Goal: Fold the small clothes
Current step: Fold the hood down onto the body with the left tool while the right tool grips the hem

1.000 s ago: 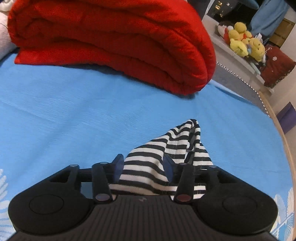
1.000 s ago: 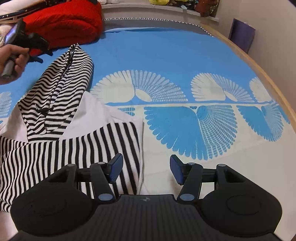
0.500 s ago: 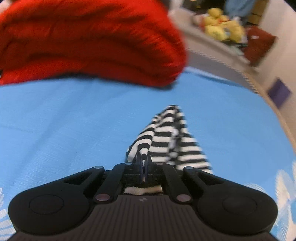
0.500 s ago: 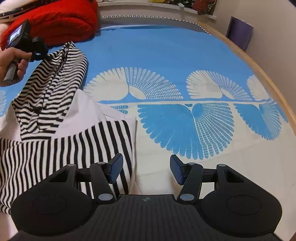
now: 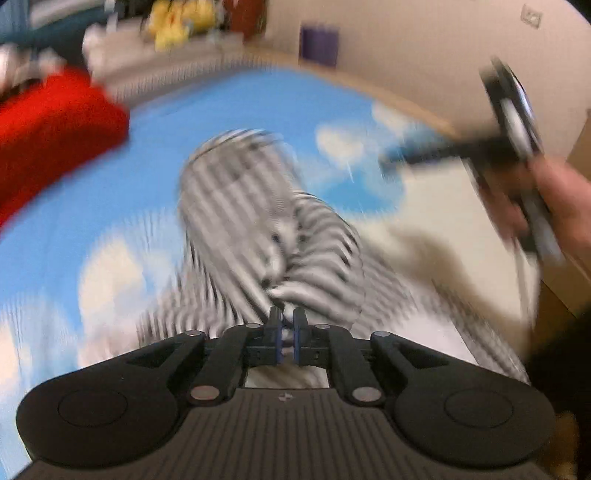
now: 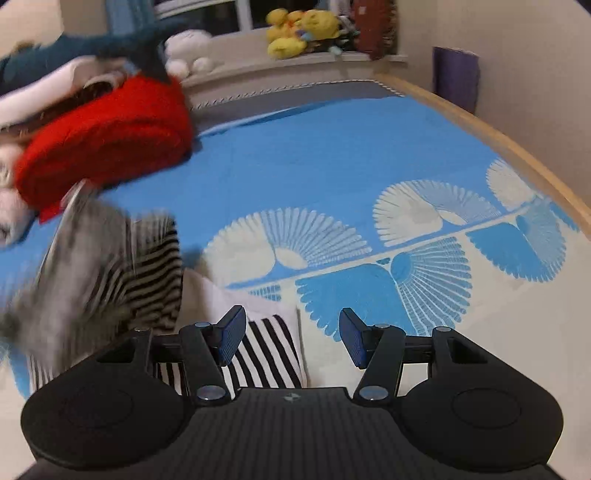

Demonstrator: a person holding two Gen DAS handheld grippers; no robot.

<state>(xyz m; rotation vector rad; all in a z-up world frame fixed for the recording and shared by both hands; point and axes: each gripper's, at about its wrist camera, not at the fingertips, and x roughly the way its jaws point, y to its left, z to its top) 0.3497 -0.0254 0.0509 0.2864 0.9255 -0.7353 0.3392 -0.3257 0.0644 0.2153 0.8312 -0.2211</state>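
The striped garment [image 5: 255, 221] was seen lying on the bed [image 5: 258, 107], on a blue sheet w/ white fan print. In the left wrist view its long axis ran away from the camera, far rounded end pointing toward the head of the bed, near end bunched at the left tongs [image 5: 285, 325]. Those tongs were closed on a fold of the stripes, w/ the blue pads nearly touching. That view was heavily smeared, so finer detail of the folds could not be told.

The right tongs [image 6: 291, 341] were spread wide w/ nothing between the pads, held just above the garment's wide-striped lower edge [image 6: 269, 354] and the pale sheet beside it. In the right wrist view a blurred part of the garment [image 6: 85, 266] was seen raised at left, thinner stripes showing beneath it.

A red blanket [image 6: 107, 140] lay folded near the head of the bed, apart from the garment. Yellow plush toys [image 6: 295, 33] sat on the ledge behind. The right hand [image 5: 565, 210] w/ its tool was visible at the right edge of the left wrist view.
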